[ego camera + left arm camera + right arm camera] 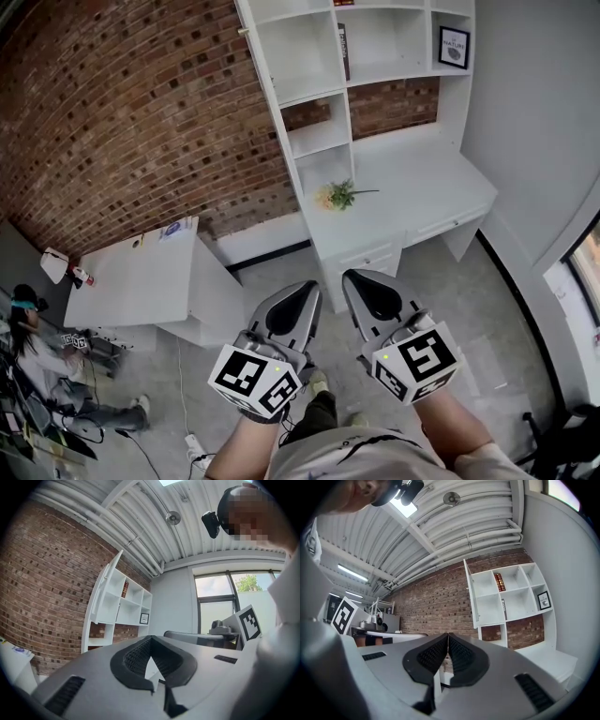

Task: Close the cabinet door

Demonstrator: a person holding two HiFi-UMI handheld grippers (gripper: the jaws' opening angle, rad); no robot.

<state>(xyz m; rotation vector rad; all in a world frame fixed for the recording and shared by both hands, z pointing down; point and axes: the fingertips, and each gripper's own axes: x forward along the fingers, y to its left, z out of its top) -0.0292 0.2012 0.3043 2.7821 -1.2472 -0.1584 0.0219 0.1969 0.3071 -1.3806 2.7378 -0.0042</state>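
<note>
A tall white shelf cabinet [323, 141] stands against the brick wall, over a white desk. Its door [258, 56] stands swung open at the upper left of the unit. The door [471, 597] shows as a thin white panel sticking out in the right gripper view, and the door [105, 590] also shows in the left gripper view. My left gripper [298, 287] and right gripper [361, 277] are held side by side, level, well short of the cabinet. The left gripper [151, 637] and the right gripper [448, 633] are both shut with nothing between the jaws.
A small plant [339, 195] lies on the white desk [441, 187], which has drawers below. A low white table [141, 272] stands at left, with a seated person [37, 361] beyond it. A cable and power strip [194, 445] lie on the floor. A window is at right.
</note>
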